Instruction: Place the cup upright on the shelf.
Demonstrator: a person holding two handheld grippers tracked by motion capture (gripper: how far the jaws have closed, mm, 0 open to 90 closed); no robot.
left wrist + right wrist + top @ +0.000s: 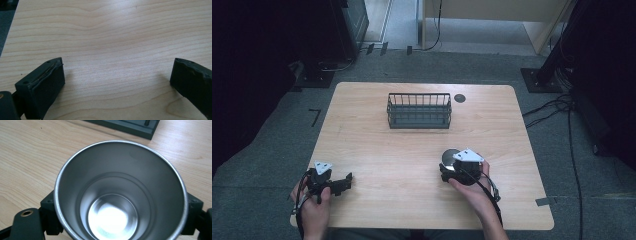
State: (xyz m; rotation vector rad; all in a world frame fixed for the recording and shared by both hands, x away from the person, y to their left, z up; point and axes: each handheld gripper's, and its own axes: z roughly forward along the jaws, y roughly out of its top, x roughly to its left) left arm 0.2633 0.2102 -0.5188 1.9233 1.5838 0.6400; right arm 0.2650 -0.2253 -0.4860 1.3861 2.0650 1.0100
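Because the right gripper (447, 171) has its jaws closed on the outside of a smooth steel cup (120, 195), one jaw on each flank below the rim, the likeliest trouble is a slip: the wall is polished and tapers toward the base, so a lift could let it slide down or swivel between the pads. A tilt while carrying could also knock the rim on the wire basket (419, 111) at the far side of the bench (377, 150), should it be headed there.

The cup stands on the bench at the near right, well apart from the basket. It looks upright, its mouth open upward, its long axis running from the shiny base to the rim, close to vertical. Whether the base rests fully on the wood I cannot tell.

The left gripper (343, 183) lies low near the front left corner, its jaws spread wide over bare wood with nothing between them.
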